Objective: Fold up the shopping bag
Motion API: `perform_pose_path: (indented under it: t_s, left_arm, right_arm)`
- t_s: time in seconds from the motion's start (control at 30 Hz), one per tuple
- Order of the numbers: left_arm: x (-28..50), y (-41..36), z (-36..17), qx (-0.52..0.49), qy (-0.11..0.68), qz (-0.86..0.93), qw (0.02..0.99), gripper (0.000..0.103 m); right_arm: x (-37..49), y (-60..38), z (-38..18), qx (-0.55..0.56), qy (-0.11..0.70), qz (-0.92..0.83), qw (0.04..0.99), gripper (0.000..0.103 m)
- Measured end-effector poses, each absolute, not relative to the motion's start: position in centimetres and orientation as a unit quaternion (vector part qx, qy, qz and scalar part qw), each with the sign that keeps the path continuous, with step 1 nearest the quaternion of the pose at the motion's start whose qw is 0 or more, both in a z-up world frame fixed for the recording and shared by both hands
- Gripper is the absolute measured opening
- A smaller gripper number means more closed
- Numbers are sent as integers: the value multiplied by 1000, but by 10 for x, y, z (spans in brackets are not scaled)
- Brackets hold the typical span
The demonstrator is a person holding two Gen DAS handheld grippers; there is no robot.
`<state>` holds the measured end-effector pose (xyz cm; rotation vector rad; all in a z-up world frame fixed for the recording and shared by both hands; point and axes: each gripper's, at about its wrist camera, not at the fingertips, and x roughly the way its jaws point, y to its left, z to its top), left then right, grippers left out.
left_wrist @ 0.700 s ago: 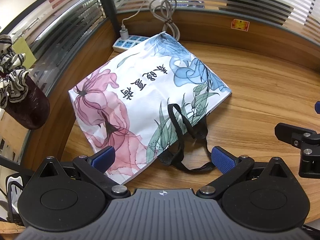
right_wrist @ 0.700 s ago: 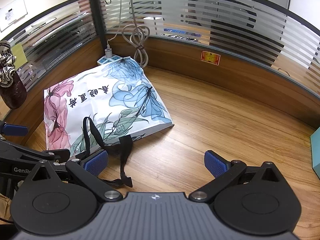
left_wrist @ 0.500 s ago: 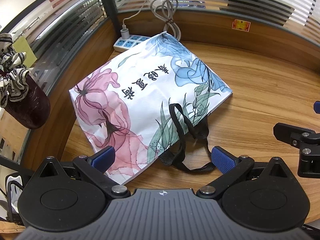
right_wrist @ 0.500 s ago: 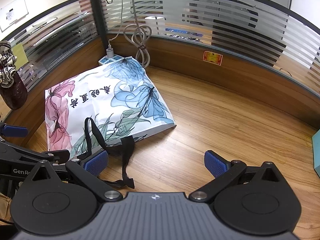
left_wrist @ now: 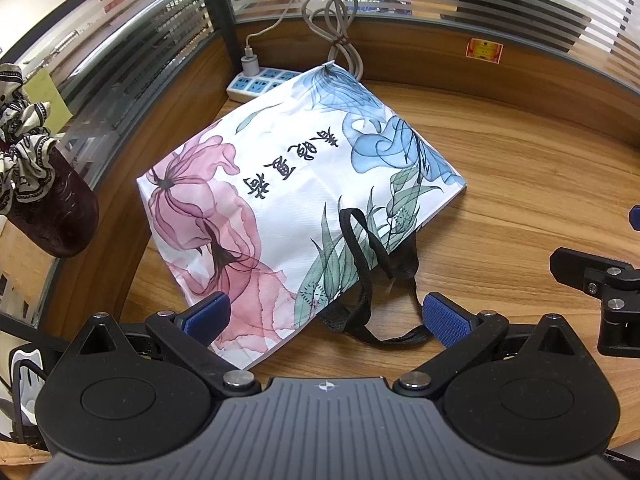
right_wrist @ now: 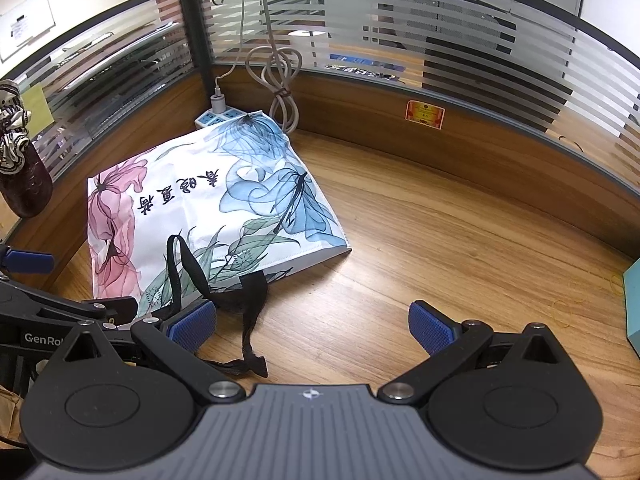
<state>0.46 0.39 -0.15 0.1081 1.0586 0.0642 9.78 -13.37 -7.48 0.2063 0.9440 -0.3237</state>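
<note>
A white shopping bag (left_wrist: 296, 184) printed with pink and blue flowers and black characters lies flat on the wooden desk (left_wrist: 520, 184). Its black handles (left_wrist: 372, 276) trail off the near edge toward me. My left gripper (left_wrist: 326, 320) hovers open over the bag's near edge, the handles lying below and between its blue pads. In the right wrist view the bag (right_wrist: 192, 208) lies to the left, its handles (right_wrist: 244, 308) beside the left pad. My right gripper (right_wrist: 312, 326) is open above bare wood, nothing between its fingers.
A white power strip (left_wrist: 260, 84) with a plugged charger and a looped grey cable (left_wrist: 332, 12) sit behind the bag by the glass partition. A dark pouch with a patterned scarf (left_wrist: 44, 200) hangs at left. A teal box edge (right_wrist: 632, 308) shows at far right.
Both views have shifted only slightly; the bag sits a touch lower and nearer in each. Both grippers stay open and the bag lies untouched.
</note>
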Motion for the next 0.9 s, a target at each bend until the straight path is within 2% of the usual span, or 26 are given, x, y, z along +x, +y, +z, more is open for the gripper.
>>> perform_pose_path:
  t_s: [0.9]
  left_arm:
    - [9,-5,-5,55,510,32,858,103]
  right_arm:
    - [99,-140,-76,101,459,-156,869,103]
